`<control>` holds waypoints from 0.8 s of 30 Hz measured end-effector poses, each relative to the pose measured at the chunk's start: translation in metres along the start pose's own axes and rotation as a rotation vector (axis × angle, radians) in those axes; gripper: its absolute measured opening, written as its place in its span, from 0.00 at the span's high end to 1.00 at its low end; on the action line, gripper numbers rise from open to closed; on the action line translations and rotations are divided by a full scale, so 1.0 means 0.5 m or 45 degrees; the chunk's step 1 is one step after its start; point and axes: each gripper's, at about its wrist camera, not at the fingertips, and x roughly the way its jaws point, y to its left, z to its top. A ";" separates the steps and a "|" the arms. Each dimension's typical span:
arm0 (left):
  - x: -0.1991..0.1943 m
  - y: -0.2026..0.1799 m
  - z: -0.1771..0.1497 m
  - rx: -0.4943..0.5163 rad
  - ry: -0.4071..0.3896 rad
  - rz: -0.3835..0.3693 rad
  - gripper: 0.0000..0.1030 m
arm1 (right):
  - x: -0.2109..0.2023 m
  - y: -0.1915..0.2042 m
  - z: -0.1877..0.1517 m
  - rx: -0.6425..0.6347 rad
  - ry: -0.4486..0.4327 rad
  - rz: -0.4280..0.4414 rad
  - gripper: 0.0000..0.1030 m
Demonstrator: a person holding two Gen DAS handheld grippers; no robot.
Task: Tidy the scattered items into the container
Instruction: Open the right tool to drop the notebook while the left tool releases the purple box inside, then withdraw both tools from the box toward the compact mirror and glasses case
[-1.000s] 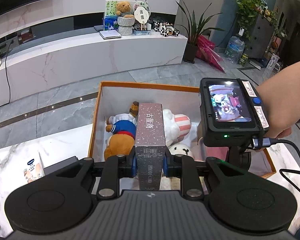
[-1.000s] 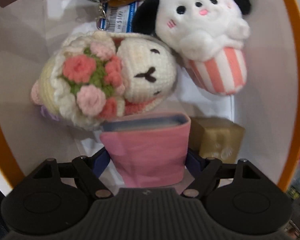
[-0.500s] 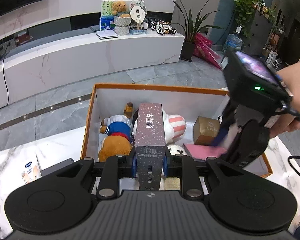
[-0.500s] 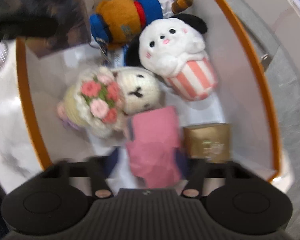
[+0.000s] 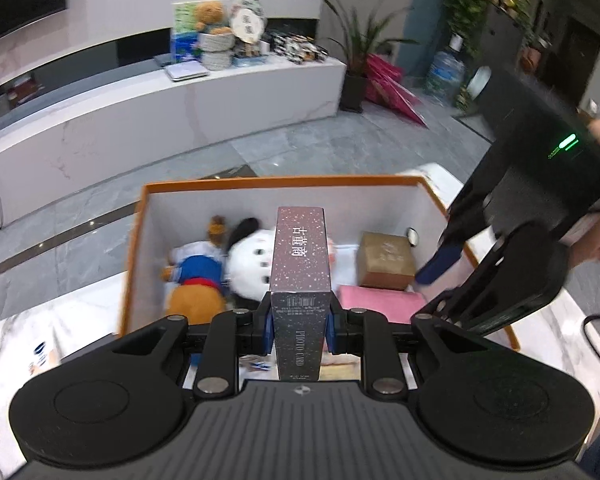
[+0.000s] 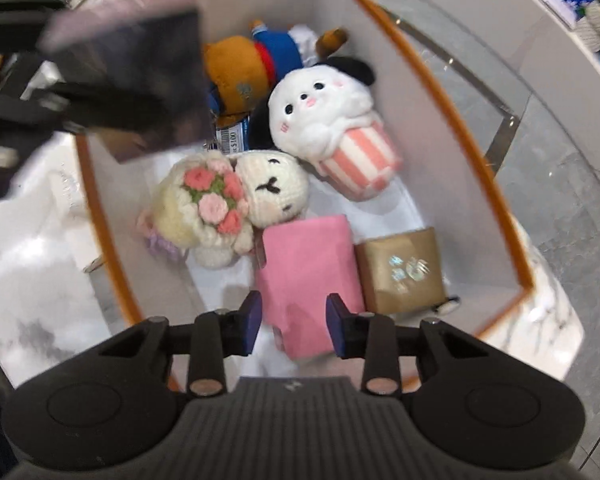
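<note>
The left tongs (image 5: pixel 299 322) are clenched on a tall dark speckled photo-card box (image 5: pixel 300 264), gripped low on its two narrow sides and carried upright over the near edge of the orange-rimmed container (image 5: pixel 260 182). The right tongs (image 6: pixel 294 318) are seen with nothing pressed between their blue pads (image 6: pixel 252 320); the jaws are drawn in, empty, and are shown above the container. The pink packet (image 6: pixel 308 276) is seen through the gap between the pads but lies flat on the container floor, apart from them, with a gold box (image 6: pixel 400 270) touching its side.

Further in, a crocheted doll with a rose bouquet (image 6: pixel 224 204), a white plush in a striped cup (image 6: pixel 332 120) and an orange plush in a blue top (image 6: pixel 256 64) are packed together. The container stands on a white marble table (image 6: pixel 32 264). A small white packet (image 5: pixel 40 356) is seen on the table beside the container, its print too blurred to read.

The step in hand is judged to be the delivery of the photo-card box. For the next move, the box must be brought over free floor, probably the near left corner beside the doll, lowered and then released; the right tongs must be kept clear of that path.
</note>
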 end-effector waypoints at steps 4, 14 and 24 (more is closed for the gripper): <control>0.045 -0.057 0.018 0.197 0.075 -0.011 0.74 | -0.049 0.025 -0.059 0.002 -0.053 -0.022 0.61; 0.129 -0.104 0.044 0.019 0.146 -0.322 0.74 | -0.102 0.013 -0.186 0.043 -0.171 -0.023 0.59; 0.199 -0.061 0.032 -0.211 0.273 -0.168 0.45 | -0.069 0.001 -0.203 0.037 -0.177 -0.018 0.59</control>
